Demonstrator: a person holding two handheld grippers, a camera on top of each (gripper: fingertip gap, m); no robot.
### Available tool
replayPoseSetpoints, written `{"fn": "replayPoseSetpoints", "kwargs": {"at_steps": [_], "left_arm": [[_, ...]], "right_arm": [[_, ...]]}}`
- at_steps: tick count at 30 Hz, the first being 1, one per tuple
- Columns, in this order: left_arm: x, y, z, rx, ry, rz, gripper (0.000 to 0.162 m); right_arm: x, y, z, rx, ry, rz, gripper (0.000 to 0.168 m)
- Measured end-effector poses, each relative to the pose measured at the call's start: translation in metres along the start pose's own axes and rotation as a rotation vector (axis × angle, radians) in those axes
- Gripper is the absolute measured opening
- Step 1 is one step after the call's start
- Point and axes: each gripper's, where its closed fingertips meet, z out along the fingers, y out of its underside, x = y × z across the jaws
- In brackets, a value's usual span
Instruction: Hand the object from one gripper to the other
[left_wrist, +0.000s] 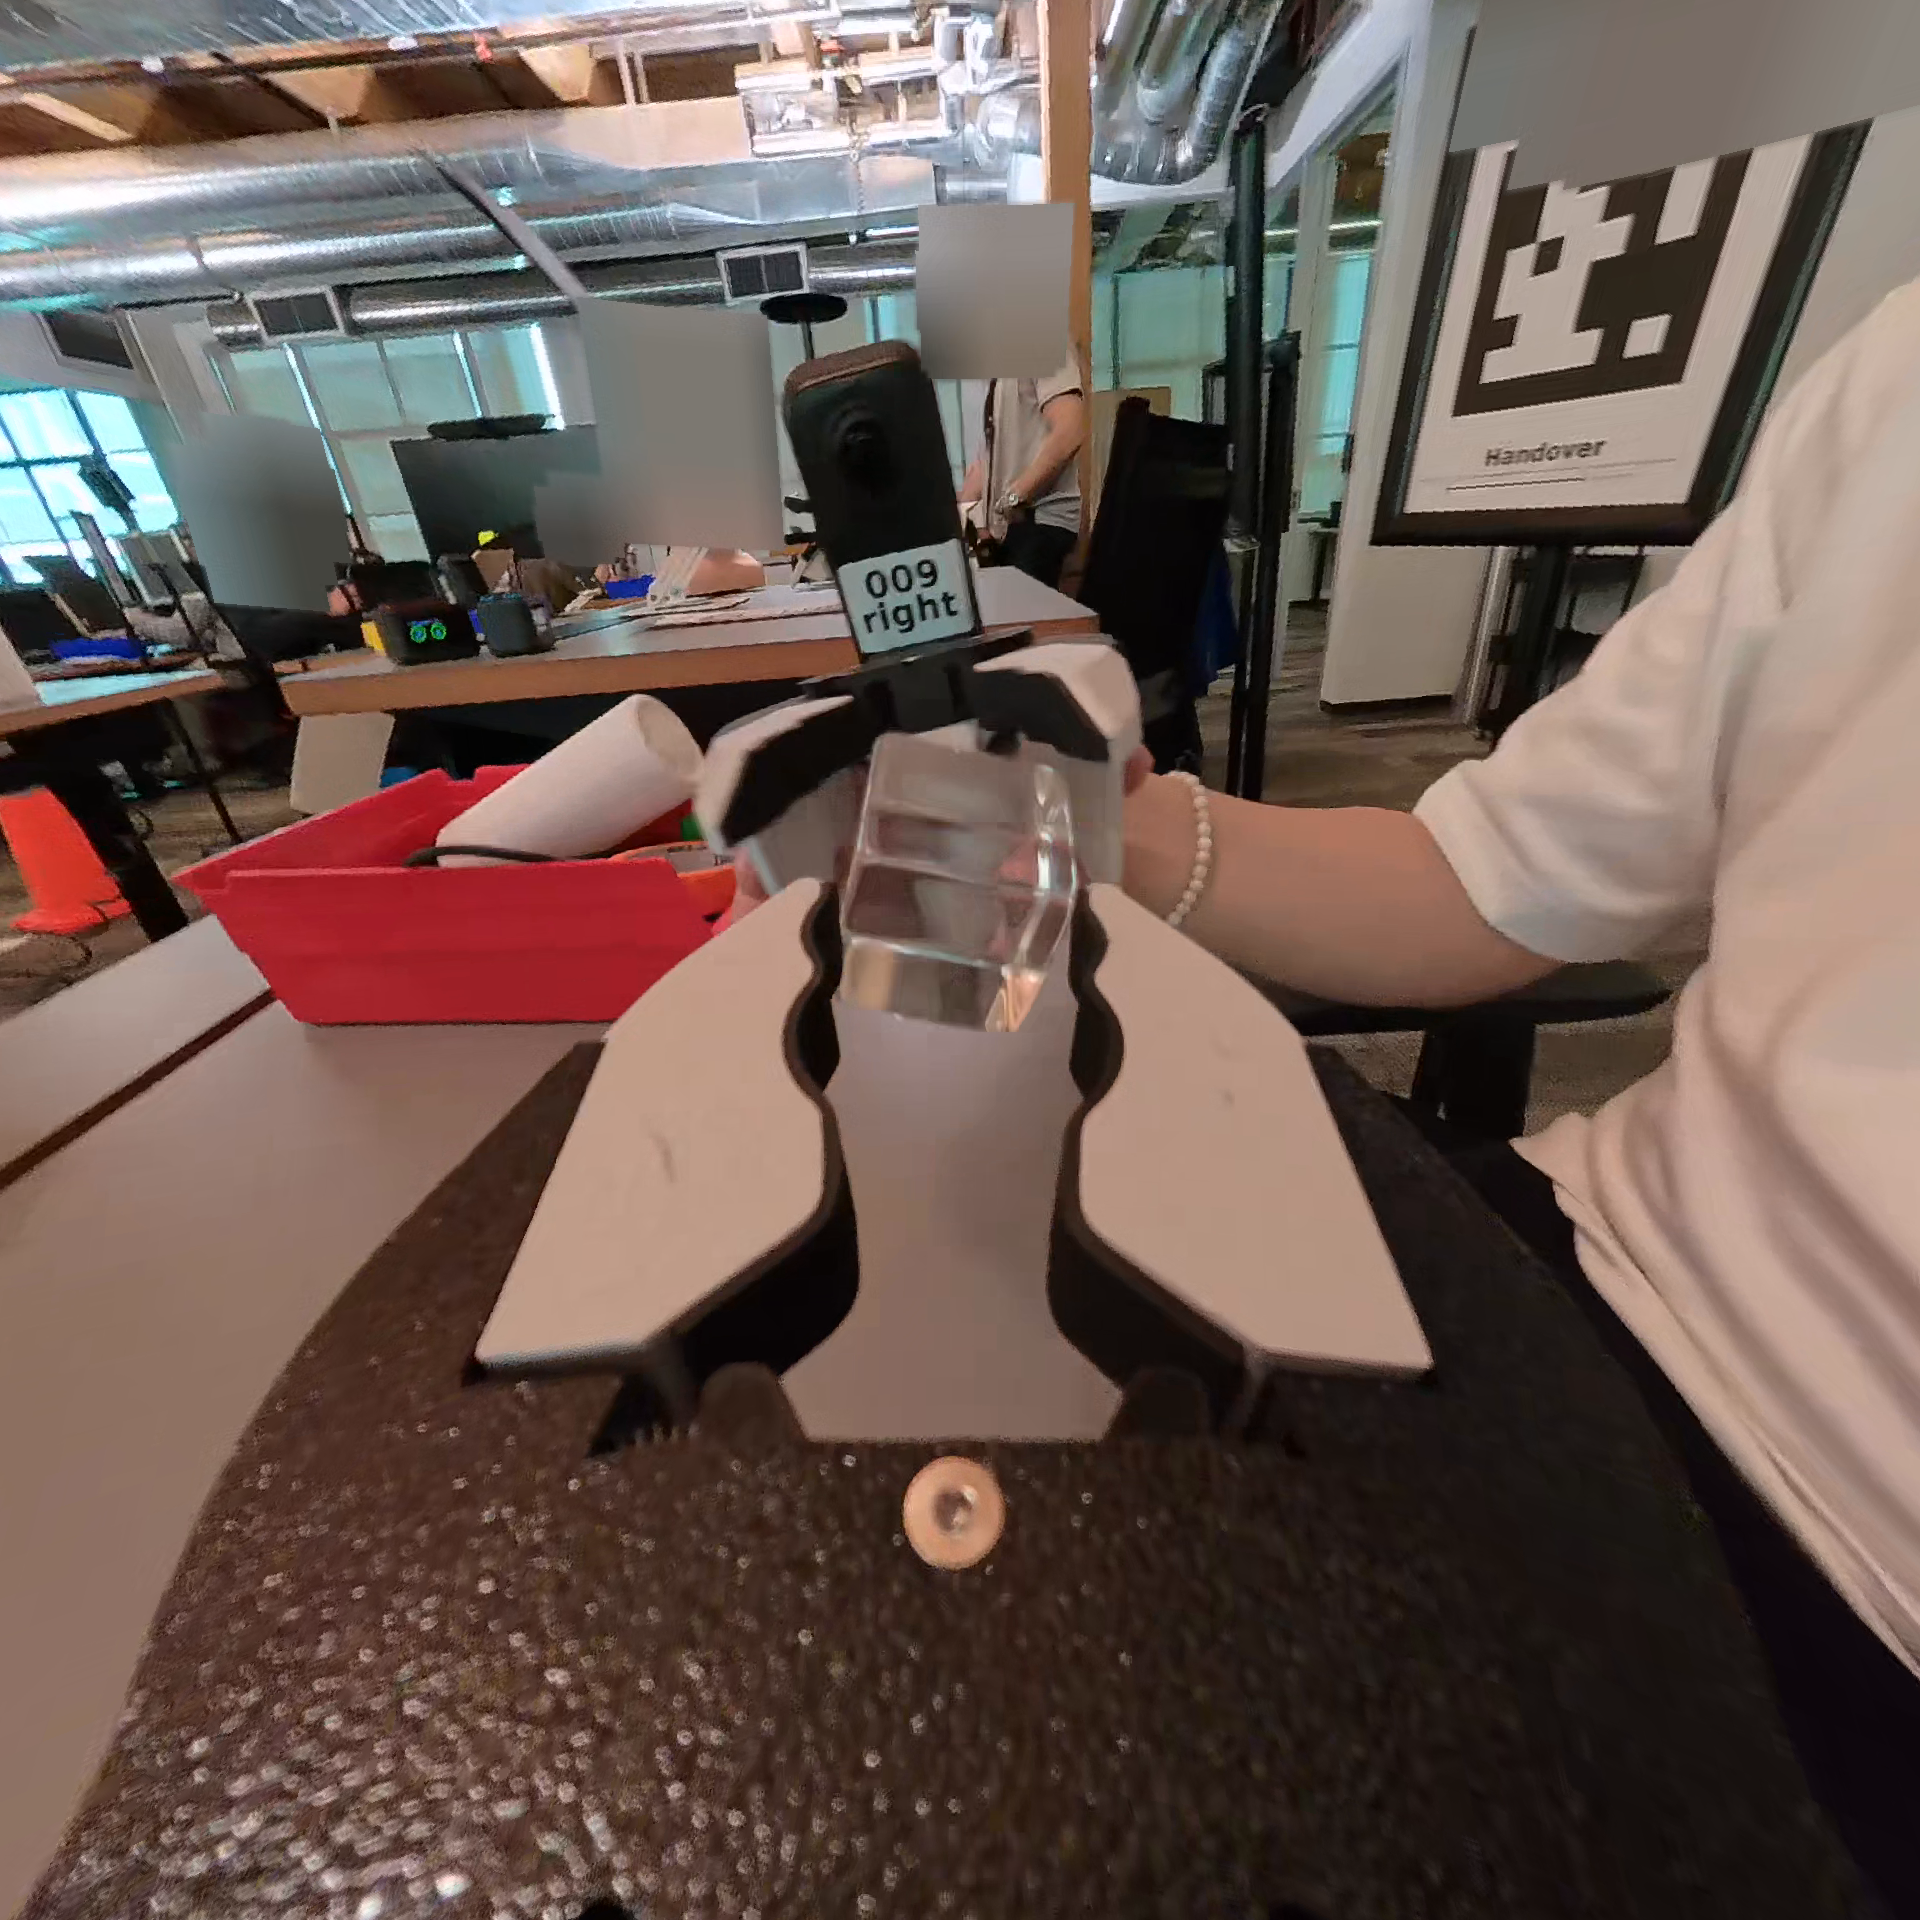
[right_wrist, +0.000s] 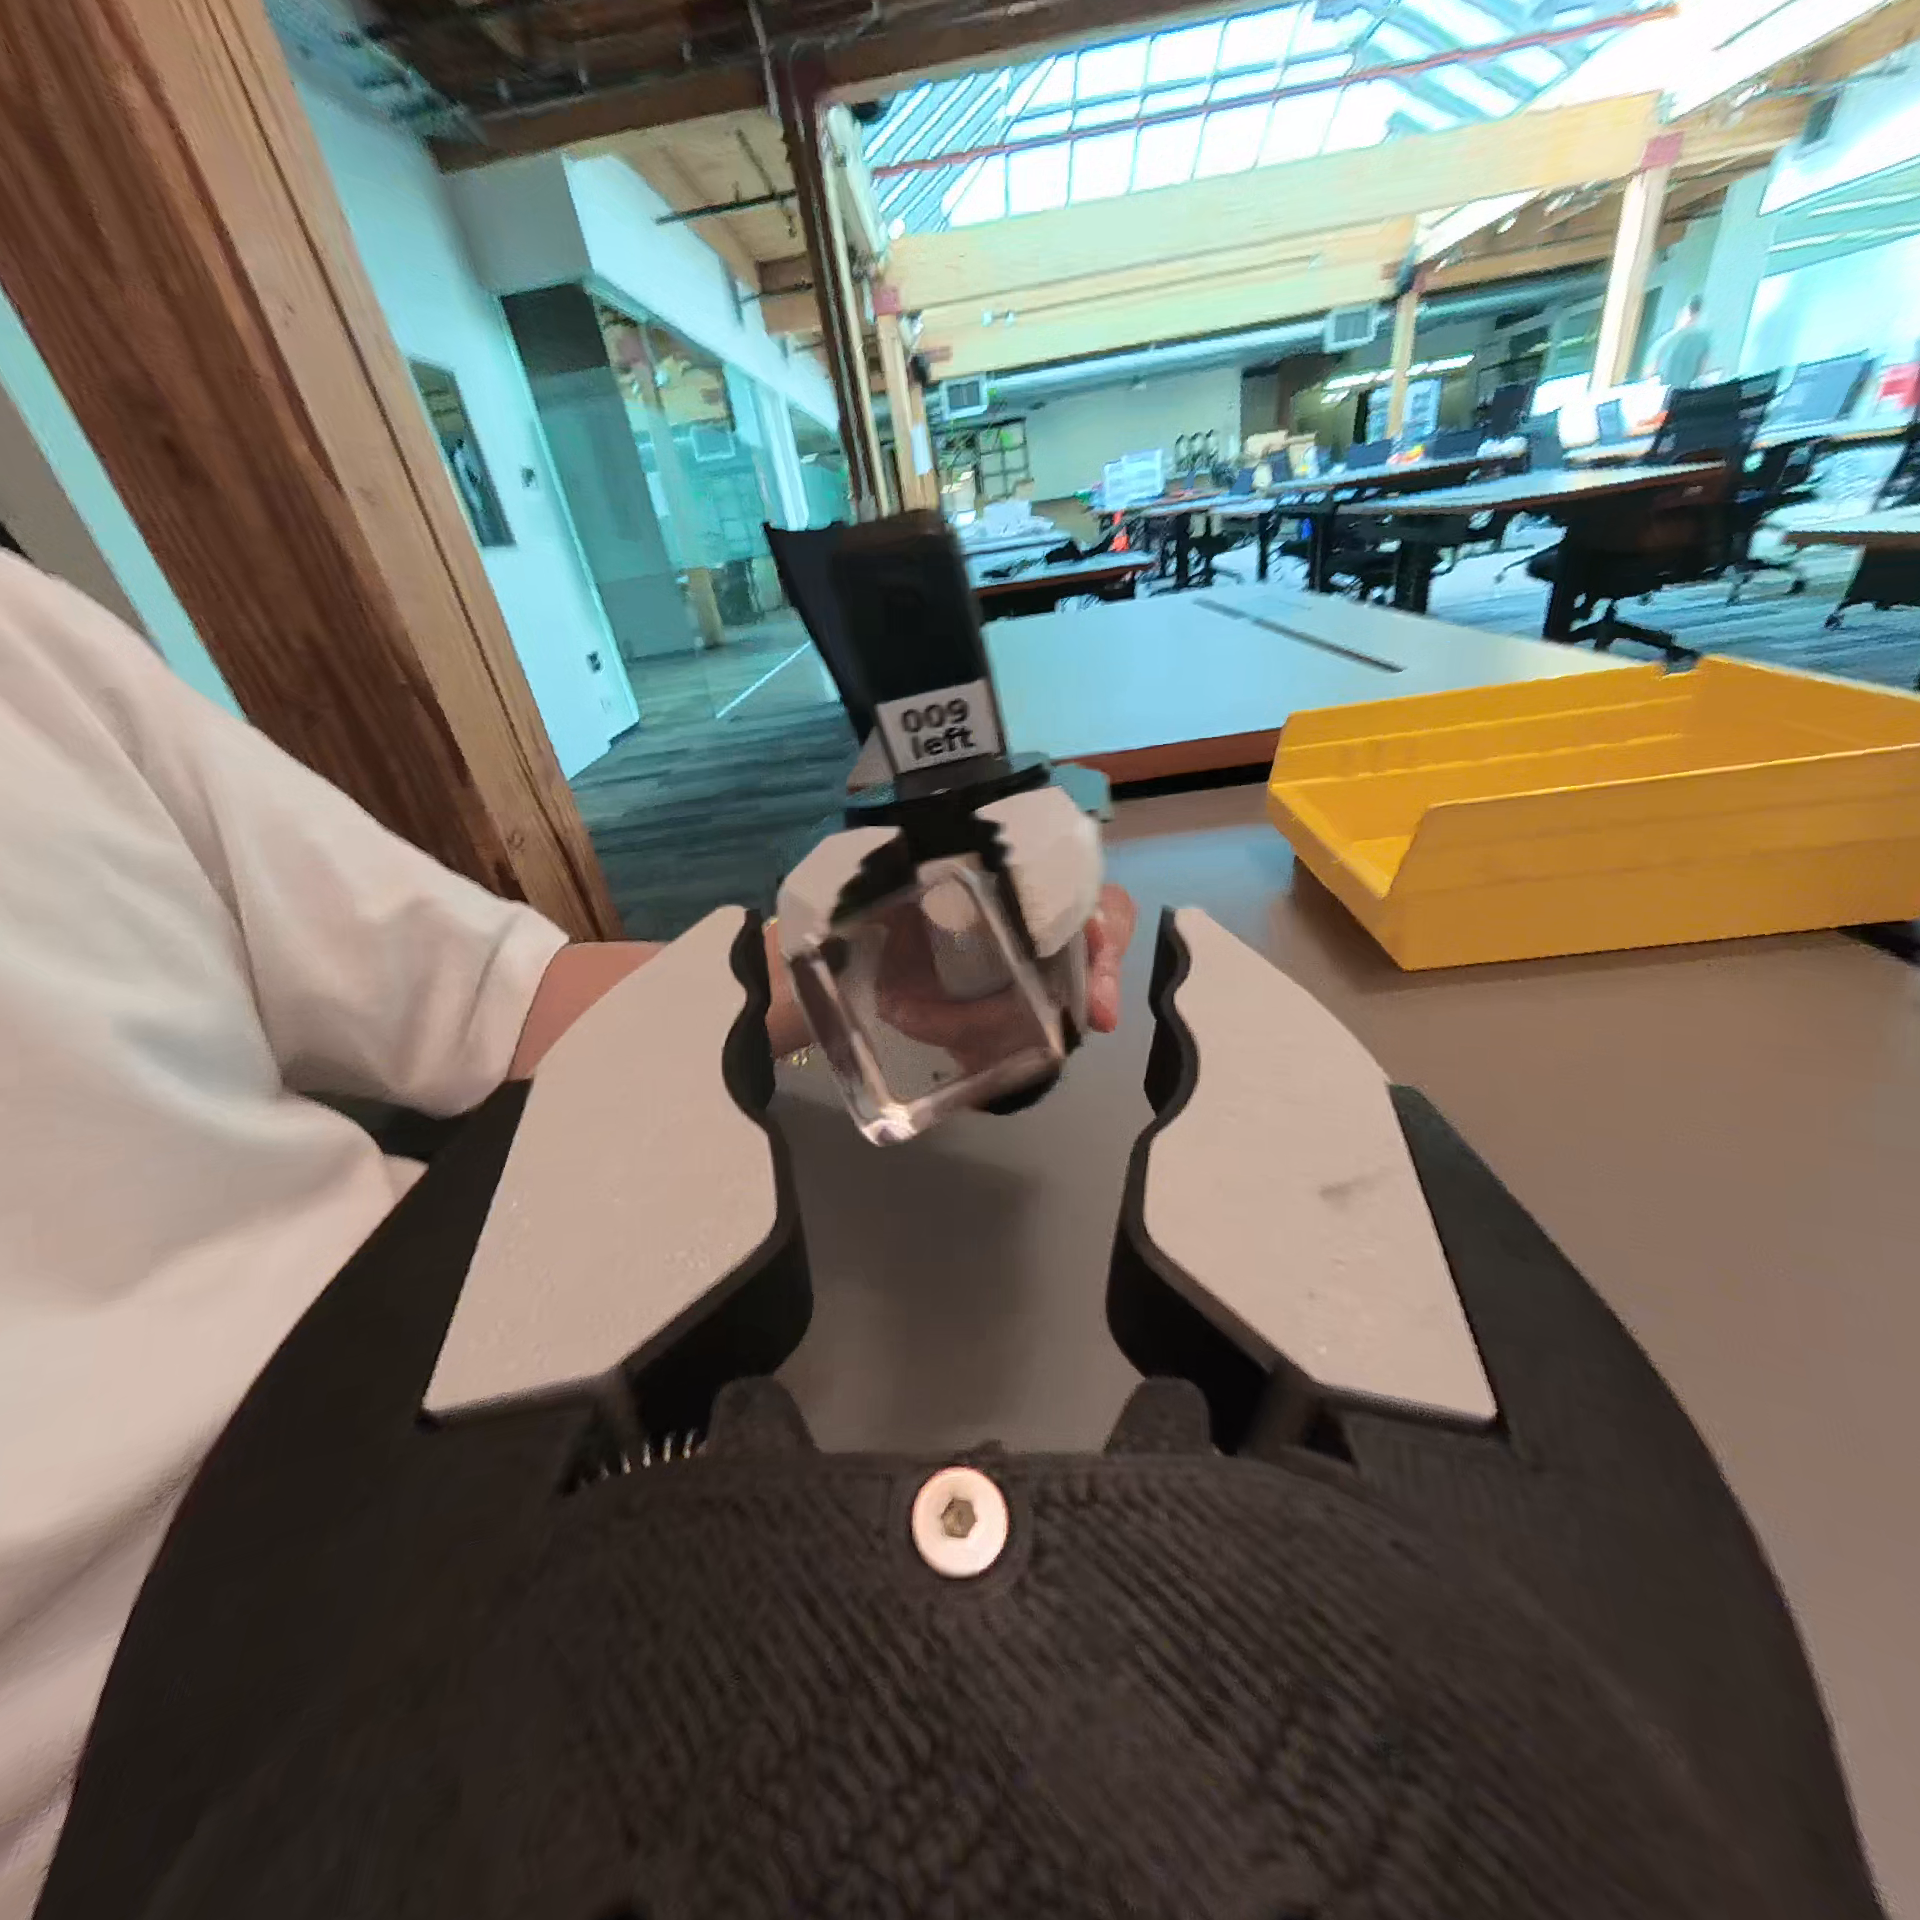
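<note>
The clear transparent cube of acrylic or glass (left_wrist: 956, 894) sits between the tips of the left gripper (left_wrist: 951, 940), whose flat grey fingers (left_wrist: 696, 1132) with wavy black inner edges close on its two sides and hold it above the table. In the right wrist view the same cube (right_wrist: 925, 1008) is tilted on a corner and lies in the gap of the right gripper (right_wrist: 961, 987); these jaws stand wide apart and a space shows at each side of the cube, so they do not touch it. The cube bends the light, so its far edges are hard to make out. The smooth grey table (right_wrist: 1558, 1091) lies under both jaws. A red plastic bin (left_wrist: 447, 914) stands beyond the left jaws and holds a white roll (left_wrist: 582, 779), partly hidden. A yellow plastic bin (right_wrist: 1600, 800) stands to the right of the right jaws, cut off at the edge. Behind is an open office with desks.
</note>
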Motion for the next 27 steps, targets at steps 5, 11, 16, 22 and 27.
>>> {"fn": "replayPoseSetpoints", "kwargs": {"at_steps": [5,11,16,22,27], "left_arm": [[-0.029,0.036,0.004,-0.07,-0.147,-0.053,0.04],[-0.04,0.025,-0.005,0.032,-0.17,-0.153,0.04],[-0.038,0.017,-0.009,0.074,-0.153,-0.168,0.041],[-0.038,0.015,-0.011,0.076,-0.164,-0.168,0.04],[-0.05,0.001,-0.013,0.108,-0.314,-0.075,0.045]], "right_arm": [[0.015,0.033,0.005,-0.157,0.084,-0.092,0.073],[0.032,0.03,-0.007,-0.163,0.195,-0.264,0.073],[0.031,0.027,-0.001,-0.114,0.183,-0.226,0.048],[0.036,0.031,0.004,-0.106,0.195,-0.19,0.041],[0.046,0.013,0.003,0.028,0.245,-0.074,0.041]]}}
